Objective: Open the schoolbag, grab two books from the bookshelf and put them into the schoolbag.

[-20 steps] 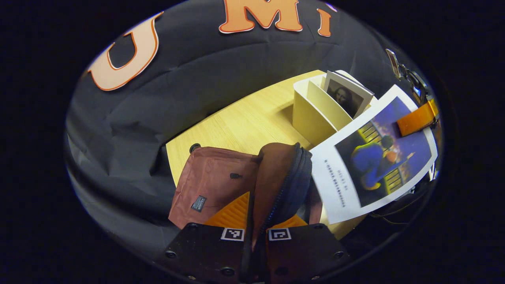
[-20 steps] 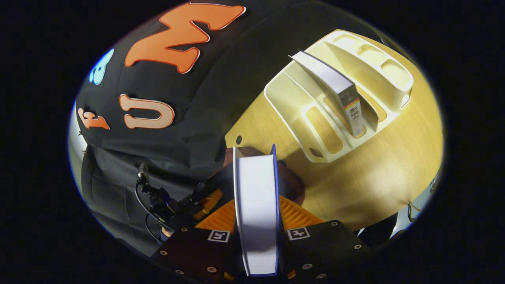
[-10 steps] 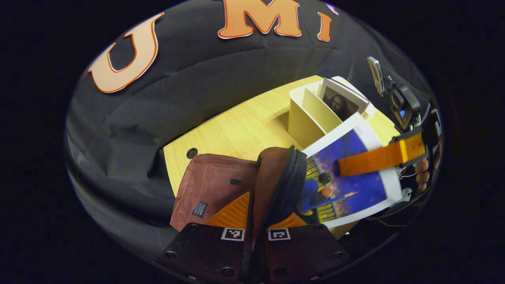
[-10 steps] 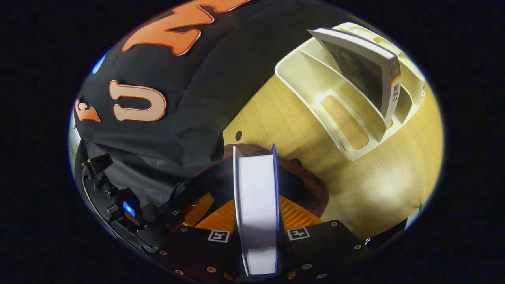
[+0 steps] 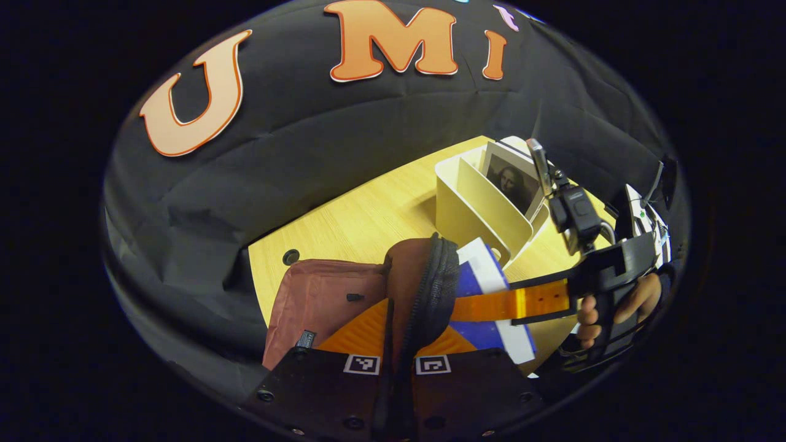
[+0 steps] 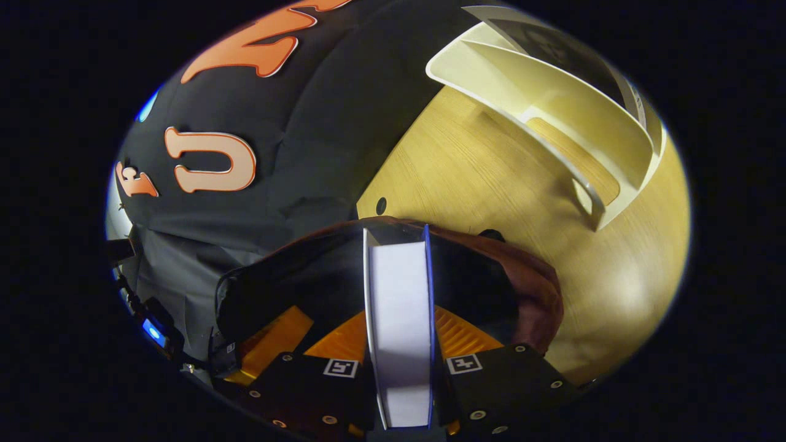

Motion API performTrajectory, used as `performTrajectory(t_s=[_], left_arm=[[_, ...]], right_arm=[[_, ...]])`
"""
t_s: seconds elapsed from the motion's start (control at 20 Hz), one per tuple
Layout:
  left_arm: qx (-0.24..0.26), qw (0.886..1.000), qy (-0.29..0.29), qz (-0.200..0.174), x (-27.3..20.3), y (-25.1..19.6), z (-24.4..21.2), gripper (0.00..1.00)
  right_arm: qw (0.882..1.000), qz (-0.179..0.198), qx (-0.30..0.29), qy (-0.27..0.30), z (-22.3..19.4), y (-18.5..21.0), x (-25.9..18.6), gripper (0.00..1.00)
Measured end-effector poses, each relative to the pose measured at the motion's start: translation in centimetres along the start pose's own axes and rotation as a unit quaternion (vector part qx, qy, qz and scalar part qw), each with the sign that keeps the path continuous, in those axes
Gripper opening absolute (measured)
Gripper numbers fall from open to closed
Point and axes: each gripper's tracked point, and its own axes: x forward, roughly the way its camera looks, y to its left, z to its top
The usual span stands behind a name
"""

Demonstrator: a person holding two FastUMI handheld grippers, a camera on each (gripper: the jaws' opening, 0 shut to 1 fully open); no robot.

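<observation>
Left gripper (image 5: 396,362): its two fingers are pressed together on the zippered rim of the schoolbag (image 5: 325,298), holding the flap raised so that the mouth stands open. The reddish-brown schoolbag lies on the yellow wood-grain bench (image 5: 368,215), near the edge by the booth wall. A small dark label is sewn on the bag's front; its writing is too small to make out.

Right gripper (image 6: 399,362): both fingers are clamped on the blue-covered book (image 6: 399,307), one on each cover, with the white page edge facing the camera. The far end of the book sits inside the dark opening of the schoolbag. In the left gripper view the same gripper reaches in from the right, roughly level, a finger (image 5: 509,304) lying across the blue cover (image 5: 485,334). A hand (image 5: 614,307) is wrapped round its handle, and a small camera is mounted on top. The part of the book behind the bag's flap is hidden.

The cream bookshelf (image 5: 476,205) stands on the bench beyond the bag, well apart from it. One second book (image 5: 513,181), with a dark portrait on its cover, leans in a rear slot. In the right gripper view the bookshelf (image 6: 552,104) is cut off at the top edge, and the book in it is seen only in part. Writing on its spine is unreadable.
</observation>
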Motion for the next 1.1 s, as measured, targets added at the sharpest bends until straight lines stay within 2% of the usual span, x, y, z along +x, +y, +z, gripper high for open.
performTrajectory(t_s=[0.3, 0.4, 0.45, 0.5, 0.6, 0.65, 0.7, 0.75, 0.8, 0.85, 0.9, 1.1], left_arm=[[-0.024, 1.0, -0.008, -0.017, -0.2, -1.4, -0.8, 0.07], [-0.017, 1.0, -0.009, -0.007, -0.4, -1.5, -0.7, 0.07], [-0.01, 1.0, -0.009, 0.0, -0.3, -1.5, -0.6, 0.02], [-0.009, 1.0, -0.008, 0.003, -0.2, -1.5, -0.8, 0.07], [-0.025, 1.0, -0.01, 0.005, -0.1, -1.2, -0.7, 0.07], [-0.033, 0.999, -0.009, 0.01, -0.2, -0.8, -0.6, 0.07], [-0.041, 0.999, -0.009, 0.013, 0.0, -0.4, -0.8, 0.07], [-0.048, 0.999, -0.011, 0.015, 0.1, -0.1, -0.7, 0.07], [-0.052, 0.998, -0.012, 0.017, 0.1, -0.1, -0.7, 0.07], [-0.054, 0.998, -0.009, 0.021, 0.2, -0.2, -0.9, 0.07], [-0.052, 0.998, -0.009, 0.026, 0.2, -0.3, -0.9, 0.07], [-0.045, 0.998, -0.007, 0.04, 0.7, -0.9, -0.7, 0.07]], right_arm=[[0.999, -0.025, -0.007, -0.02, -0.8, -1.3, 4.9, 0.37], [0.999, -0.026, -0.02, -0.021, -1.4, -1.6, 6.0, 0.38], [0.999, -0.023, -0.027, -0.016, -1.7, -1.5, 6.4, 0.38], [0.999, -0.025, -0.025, -0.011, -2.0, -1.4, 6.4, 0.39], [0.999, -0.046, -0.025, 0.003, -2.4, -1.7, 6.3, 0.4], [0.997, -0.068, -0.033, 0.018, -2.8, -2.5, 6.1, 0.42], [0.994, -0.089, -0.048, 0.032, -3.1, -3.4, 6.4, 0.36], [0.992, -0.1, -0.064, 0.045, -3.5, -3.9, 5.8, 0.39], [0.99, -0.108, -0.079, 0.053, -4.1, -4.2, 4.8, 0.56], [0.986, -0.121, -0.092, 0.061, -4.4, -4.8, 3.9, 0.66], [0.985, -0.128, -0.1, 0.053, -4.2, -5.0, 3.0, 0.95], [0.982, -0.133, -0.115, 0.068, -3.8, -5.1, 0.4, 0.96]])
